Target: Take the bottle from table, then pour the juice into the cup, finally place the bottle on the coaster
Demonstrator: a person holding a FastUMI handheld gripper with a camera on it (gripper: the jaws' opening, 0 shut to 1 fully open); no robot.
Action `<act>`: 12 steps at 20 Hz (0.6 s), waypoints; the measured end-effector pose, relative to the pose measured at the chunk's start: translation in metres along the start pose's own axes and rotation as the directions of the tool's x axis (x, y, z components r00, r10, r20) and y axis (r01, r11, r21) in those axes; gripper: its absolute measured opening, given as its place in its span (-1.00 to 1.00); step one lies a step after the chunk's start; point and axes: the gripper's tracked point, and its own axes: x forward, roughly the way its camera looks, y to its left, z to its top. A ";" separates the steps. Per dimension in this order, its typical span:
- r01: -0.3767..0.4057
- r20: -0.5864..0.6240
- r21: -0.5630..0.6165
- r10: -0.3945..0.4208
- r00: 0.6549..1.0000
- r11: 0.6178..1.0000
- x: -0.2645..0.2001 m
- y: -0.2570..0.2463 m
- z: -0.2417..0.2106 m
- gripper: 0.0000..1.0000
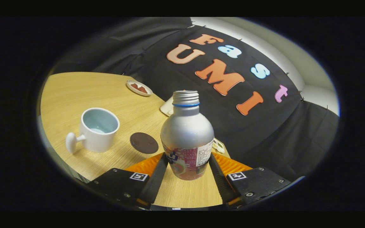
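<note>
I have fingers [187, 164] clamped on bottle [187, 139], lifted off bench [74, 91]; next: swing toward cup [98, 128] at ten o'clock, tip.

Free room: bare table [74, 91] across the upper left of the frame, and a strip of bare wood between the fingers below the bottle [187, 136].
Obstacles: bottle, upright at centre between the hand-held gripper [187, 164] fingers, seemingly pressed on both sides; cup [97, 129] at left; flat coaster [144, 142] between cup and bottle; small dish [139, 87] further up, near the table's far edge.
</note>
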 end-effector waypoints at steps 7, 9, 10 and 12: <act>0.028 0.007 -0.179 -0.028 1.000 0.984 0.001 0.007 0.007 0.52; 0.044 0.021 -0.240 -0.040 0.999 0.970 0.002 0.008 0.013 0.52; 0.049 0.029 -0.272 -0.043 0.999 0.961 0.003 0.008 0.016 0.52; 0.063 0.044 -0.341 -0.051 0.998 0.938 0.003 0.009 0.020 0.51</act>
